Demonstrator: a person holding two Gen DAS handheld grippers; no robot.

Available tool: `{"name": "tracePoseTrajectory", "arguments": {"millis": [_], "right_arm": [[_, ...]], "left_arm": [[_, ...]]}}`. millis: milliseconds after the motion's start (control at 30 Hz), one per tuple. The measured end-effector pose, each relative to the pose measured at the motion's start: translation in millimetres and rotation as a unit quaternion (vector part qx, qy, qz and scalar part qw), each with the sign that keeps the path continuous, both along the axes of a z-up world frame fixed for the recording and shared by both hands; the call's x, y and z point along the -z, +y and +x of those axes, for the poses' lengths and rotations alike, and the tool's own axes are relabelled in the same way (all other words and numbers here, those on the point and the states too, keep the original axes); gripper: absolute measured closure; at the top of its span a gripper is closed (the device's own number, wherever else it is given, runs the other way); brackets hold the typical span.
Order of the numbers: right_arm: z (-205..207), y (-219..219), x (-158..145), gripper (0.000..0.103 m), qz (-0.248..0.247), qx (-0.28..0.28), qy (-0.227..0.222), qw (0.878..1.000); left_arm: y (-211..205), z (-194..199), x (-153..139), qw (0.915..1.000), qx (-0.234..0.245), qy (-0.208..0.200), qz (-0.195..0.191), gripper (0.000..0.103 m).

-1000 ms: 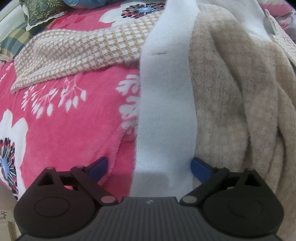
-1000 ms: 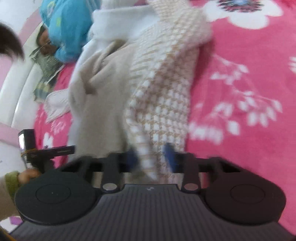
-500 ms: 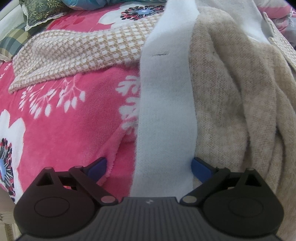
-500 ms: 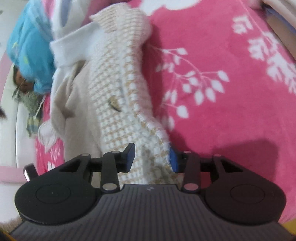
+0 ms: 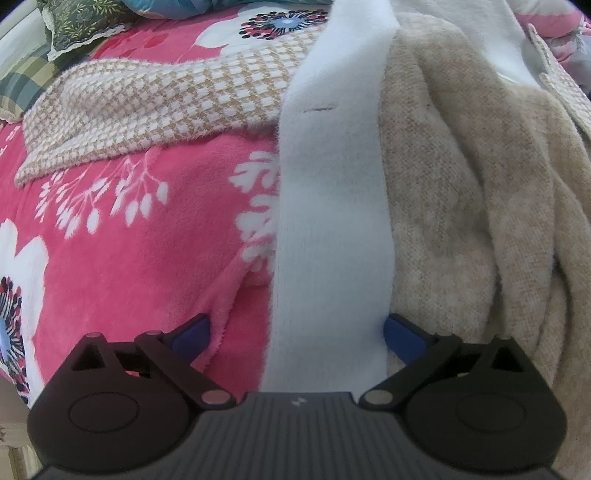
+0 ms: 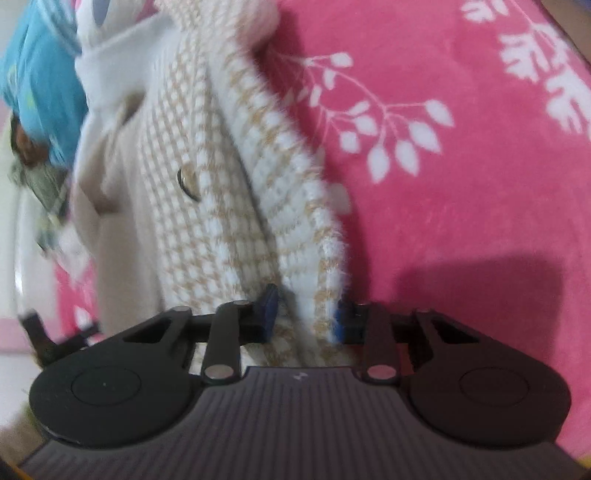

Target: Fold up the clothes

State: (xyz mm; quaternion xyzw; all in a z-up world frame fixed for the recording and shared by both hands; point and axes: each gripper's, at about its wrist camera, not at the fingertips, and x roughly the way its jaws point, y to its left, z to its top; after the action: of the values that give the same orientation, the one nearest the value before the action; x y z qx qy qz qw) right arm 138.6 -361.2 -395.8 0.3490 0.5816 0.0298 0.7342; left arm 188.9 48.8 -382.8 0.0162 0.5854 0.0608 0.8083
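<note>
cardigan [image 6: 229, 206]: soft, light, floppy, slipping little | right hand-held gripper [image 6: 304, 314] clamping its hem at 6 o'clock, jaws just closing | left hand-held gripper [image 5: 295, 330] gaping around white band [image 5: 332, 221] | bed [image 5: 129, 240]

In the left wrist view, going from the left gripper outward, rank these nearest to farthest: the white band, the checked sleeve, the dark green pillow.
From the left gripper:
1. White band: runs up the middle, starting between the open fingers.
2. Checked sleeve: lies across the pink blanket, upper left.
3. Dark green pillow: top left corner, beyond the sleeve.
</note>
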Motion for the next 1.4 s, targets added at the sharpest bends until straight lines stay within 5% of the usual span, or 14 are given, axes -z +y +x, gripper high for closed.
{"name": "tracePoseTrajectory", "arguments": {"millis": [100,300,400,500,633,700,767,867,933,1067,1167,1233,1400], "right_arm": [[10.7,5.4,-15.3,0.1,-0.047,-0.027,-0.015,0.998],[55.0,-25.6,-108.0,0.101,-0.179,-0.005,-0.132,0.975],[90.4,-56.0,-161.2,0.101,-0.265,-0.001,-0.2,0.943],[132.5,-71.7,-203.7,0.101,-0.346,-0.028,-0.267,0.899],[185.7,-100.7,-218.8,0.101,-0.424,-0.041,-0.309,0.851],[210.3,-110.4,-203.3,0.1,-0.465,-0.03,-0.305,0.831],[236.0,-125.9,-176.6,0.097,-0.469,-0.03,-0.265,0.842],[274.4,-146.0,-124.7,0.093,-0.432,-0.045,-0.133,0.891],[276.0,-150.2,-109.9,0.085,-0.426,-0.036,-0.069,0.901],[231.1,-135.0,-138.8,0.05,-0.456,-0.032,-0.093,0.885],[180.4,-116.8,-178.4,0.049,-0.469,-0.023,-0.127,0.874],[145.8,-103.9,-198.9,0.047,-0.438,-0.011,-0.145,0.887],[73.1,-44.9,-207.0,0.045,-0.298,-0.011,-0.139,0.944]], "left_arm": [[0.3,0.7,0.2,1.0,0.001,0.001,0.0,0.001],[1.6,1.0,0.7,1.0,0.004,0.002,-0.002,0.0],[2.4,1.8,0.9,1.0,0.006,0.004,-0.003,0.0],[3.2,2.4,1.1,0.9999,0.008,0.004,-0.005,0.0],[4.4,2.7,1.2,0.9999,0.011,0.004,-0.007,0.0],[5.0,2.7,1.2,0.9999,0.011,0.003,-0.008,0.0],[3.6,1.8,1.0,0.9999,0.01,0.003,-0.009,0.0],[3.9,2.3,1.1,0.9999,0.009,0.003,-0.011,0.0],[4.4,2.3,1.0,0.9998,0.01,0.004,-0.013,0.0],[7.6,2.4,1.8,0.9996,0.015,0.003,-0.022,0.0],[10.9,1.2,2.2,0.9993,0.021,-0.001,-0.031,0.0],[12.7,-1.0,2.2,0.9991,0.024,-0.005,-0.035,0.0],[13.4,-7.3,-1.3,0.9987,0.03,-0.018,-0.038,0.006]]}}
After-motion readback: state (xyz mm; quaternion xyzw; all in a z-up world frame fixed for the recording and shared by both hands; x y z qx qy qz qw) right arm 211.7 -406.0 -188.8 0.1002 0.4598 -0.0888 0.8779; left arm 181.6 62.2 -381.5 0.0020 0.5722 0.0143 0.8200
